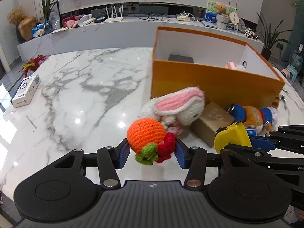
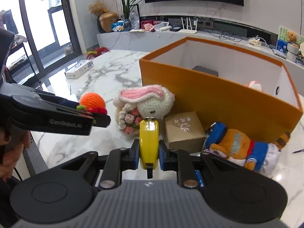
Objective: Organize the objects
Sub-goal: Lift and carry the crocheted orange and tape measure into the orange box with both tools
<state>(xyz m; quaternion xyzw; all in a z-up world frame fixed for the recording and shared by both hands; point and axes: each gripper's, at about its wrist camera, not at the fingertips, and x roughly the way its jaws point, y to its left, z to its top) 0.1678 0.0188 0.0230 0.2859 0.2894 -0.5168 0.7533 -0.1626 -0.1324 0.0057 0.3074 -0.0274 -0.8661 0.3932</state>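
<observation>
My left gripper (image 1: pixel 151 153) is shut on an orange crochet fruit (image 1: pixel 145 134) with green and red trim, held above the marble table (image 1: pixel 76 98); it also shows in the right wrist view (image 2: pixel 92 100). My right gripper (image 2: pixel 148 154) is shut on a yellow tape measure (image 2: pixel 149 142), also seen in the left wrist view (image 1: pixel 230 139). A crochet bunny (image 1: pixel 180 104) with a flower bouquet (image 2: pixel 131 121), a small brown box (image 2: pixel 183 131) and an orange plush in blue clothes (image 2: pixel 241 148) lie in front of the orange storage box (image 2: pixel 218 95).
The orange box holds a dark flat item (image 1: pixel 180 58) and a pink striped item (image 1: pixel 230 65). A white carton (image 1: pixel 25 90) and a red feathery toy (image 1: pixel 36 61) lie at the table's far left. A cluttered TV shelf (image 1: pixel 114 20) runs behind.
</observation>
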